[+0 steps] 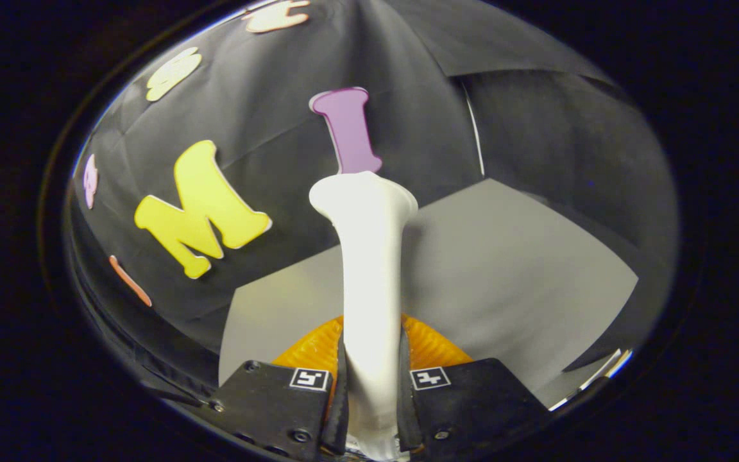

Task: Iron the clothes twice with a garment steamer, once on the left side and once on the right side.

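The white garment steamer (369, 269) stands up between my two black fingers (337, 398), its handle pinched by both and its flared head reaching out beyond them. My gripper (371, 385) is shut on the handle. Behind the handle, just ahead of the fingers, an orange ribbed part (433, 346) shows on both sides of it. Beyond the steamer lies a light grey surface (504, 269); whether it is the garment I cannot tell.
The booth's black cloth wall (267, 128) rises behind and to the left of the steamer head. Dark cloth (575, 141) also folds over the right side, bordering the grey surface.
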Demonstrator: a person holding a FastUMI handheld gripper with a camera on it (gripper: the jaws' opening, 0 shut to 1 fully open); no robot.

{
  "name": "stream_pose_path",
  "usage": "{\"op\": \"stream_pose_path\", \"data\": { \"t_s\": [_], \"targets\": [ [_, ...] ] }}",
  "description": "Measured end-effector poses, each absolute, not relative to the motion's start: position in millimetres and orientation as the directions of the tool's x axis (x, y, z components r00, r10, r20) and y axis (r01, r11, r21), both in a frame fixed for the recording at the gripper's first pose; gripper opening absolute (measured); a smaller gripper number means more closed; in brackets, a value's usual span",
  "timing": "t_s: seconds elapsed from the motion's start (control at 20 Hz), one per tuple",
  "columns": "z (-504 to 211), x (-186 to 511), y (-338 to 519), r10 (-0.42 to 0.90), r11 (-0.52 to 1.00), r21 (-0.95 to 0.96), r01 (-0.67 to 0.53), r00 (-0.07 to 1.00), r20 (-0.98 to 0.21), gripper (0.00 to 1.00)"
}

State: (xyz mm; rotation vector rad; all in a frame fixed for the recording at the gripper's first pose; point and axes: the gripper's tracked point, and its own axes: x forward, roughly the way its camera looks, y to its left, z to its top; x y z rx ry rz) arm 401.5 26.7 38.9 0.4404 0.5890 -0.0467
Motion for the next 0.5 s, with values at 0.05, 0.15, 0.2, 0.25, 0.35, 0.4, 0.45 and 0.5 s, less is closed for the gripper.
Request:
{"op": "stream_pose_path", "data": {
  "t_s": [0.05,0.15,0.2,0.25,0.35,0.4,0.45,0.5],
  "targets": [
    [47.3,394.3,35.1,0.086,0.913,0.382,0.144,0.848,-0.523,0.33],
    [59.5,378.0,48.9,0.088,0.924,0.367,0.108,0.873,-0.479,0.33],
    [64.5,369.5,55.5,0.088,0.93,0.355,0.092,0.883,-0.461,0.33],
    [67.6,360.3,62.7,0.088,0.933,0.349,0.082,0.892,-0.444,0.33],
    [74.4,345.9,72.3,0.088,0.934,0.35,0.07,0.905,-0.417,0.33],
    [78.0,337.7,76.2,0.084,0.934,0.349,0.069,0.911,-0.404,0.33],
    [80.4,328.9,79.7,0.075,0.936,0.346,0.071,0.918,-0.39,0.33],
    [82.3,319.6,82.5,0.066,0.937,0.343,0.073,0.924,-0.377,0.33]
  ]
}}
